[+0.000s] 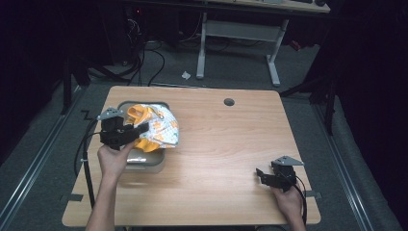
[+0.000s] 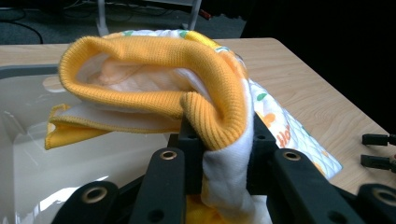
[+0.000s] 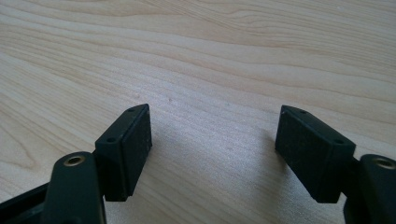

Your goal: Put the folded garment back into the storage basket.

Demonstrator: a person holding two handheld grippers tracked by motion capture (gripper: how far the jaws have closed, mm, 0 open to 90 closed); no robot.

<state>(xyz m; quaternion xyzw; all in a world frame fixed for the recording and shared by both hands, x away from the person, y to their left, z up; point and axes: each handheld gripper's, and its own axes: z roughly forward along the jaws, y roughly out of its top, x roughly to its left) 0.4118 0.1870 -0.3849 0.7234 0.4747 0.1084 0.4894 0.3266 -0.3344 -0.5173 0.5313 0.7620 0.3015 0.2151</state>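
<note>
At the left of the high view, the left tongs (image 1: 137, 129) clamp the yellow-trimmed cloth (image 1: 161, 127) over the grey bin (image 1: 146, 162) on the table (image 1: 226, 154), while the right tongs (image 1: 262, 174), lower right, stand apart and empty.

Each black tool (image 1: 140, 129) has brass-ringed screw holes, a grey triangular plate, a black cable.

Bright tabletop, dark surroundings, soft overall focus.
</note>
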